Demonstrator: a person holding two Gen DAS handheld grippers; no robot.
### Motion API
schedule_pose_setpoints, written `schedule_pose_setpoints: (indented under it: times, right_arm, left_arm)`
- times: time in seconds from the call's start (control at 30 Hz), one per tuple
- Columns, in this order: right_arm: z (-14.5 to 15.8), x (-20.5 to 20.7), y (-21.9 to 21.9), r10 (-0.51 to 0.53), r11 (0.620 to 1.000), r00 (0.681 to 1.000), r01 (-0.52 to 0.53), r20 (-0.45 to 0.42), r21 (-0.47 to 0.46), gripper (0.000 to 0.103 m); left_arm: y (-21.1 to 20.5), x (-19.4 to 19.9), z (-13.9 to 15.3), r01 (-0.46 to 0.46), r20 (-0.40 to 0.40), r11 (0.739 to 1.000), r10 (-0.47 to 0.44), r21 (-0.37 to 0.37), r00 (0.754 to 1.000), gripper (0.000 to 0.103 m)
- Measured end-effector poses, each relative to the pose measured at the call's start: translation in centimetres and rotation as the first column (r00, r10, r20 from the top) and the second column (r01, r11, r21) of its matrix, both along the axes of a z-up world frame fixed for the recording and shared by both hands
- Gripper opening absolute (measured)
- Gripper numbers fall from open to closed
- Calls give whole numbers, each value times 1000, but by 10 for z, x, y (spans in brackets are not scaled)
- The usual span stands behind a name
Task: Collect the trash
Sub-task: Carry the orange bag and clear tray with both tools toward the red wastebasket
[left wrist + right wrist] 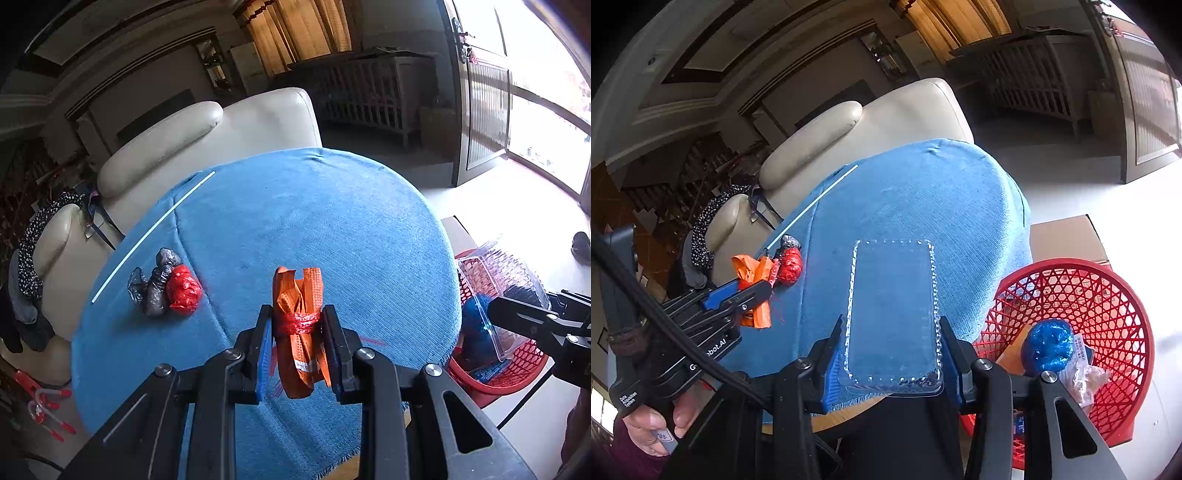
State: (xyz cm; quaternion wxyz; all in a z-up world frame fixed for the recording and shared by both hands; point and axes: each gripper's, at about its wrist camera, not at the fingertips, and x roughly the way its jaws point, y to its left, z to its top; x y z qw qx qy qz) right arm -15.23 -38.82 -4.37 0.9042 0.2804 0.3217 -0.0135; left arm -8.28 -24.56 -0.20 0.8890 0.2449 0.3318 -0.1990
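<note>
My left gripper is shut on an orange wrapper bundle tied with red string, held above the blue-clothed round table. From the right wrist view the same bundle sits in the left gripper at the table's left side. My right gripper is shut on a clear plastic clamshell tray, held over the table's near edge. A red bag wad and a grey bag wad lie together on the cloth. A thin white straw lies near the far-left rim.
A red mesh basket stands on the floor right of the table, holding a blue bag ball and paper scraps. A cardboard box sits behind it. A cream leather armchair stands beyond the table. A person's hand grips the left handle.
</note>
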Motion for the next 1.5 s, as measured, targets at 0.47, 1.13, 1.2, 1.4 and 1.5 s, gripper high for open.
schedule_pose_setpoints:
  times: [0.47,1.13,1.2,1.4,1.5]
  right_arm:
    - [-4,-6,-7,-19,1000,1000,19,-4,14,47]
    - [-7,-13,-14,-46,999,999,47,-11,27,48]
    - [-7,-14,-16,-50,998,999,50,-12,29,48]
    - [-10,-19,-21,-68,997,998,68,-16,33,48]
    - [-11,-21,-23,-75,996,997,76,-18,38,48]
  left_arm:
    - [-2,4,-7,17,-7,1000,-17,11,1000,28]
    - [-9,2,-16,65,-10,997,-65,36,998,28]
    - [-11,2,-16,72,-10,997,-71,39,997,28]
    - [-17,-1,-18,86,-13,995,-85,44,996,28]
    - [-21,-1,-19,95,-11,994,-95,52,995,28]
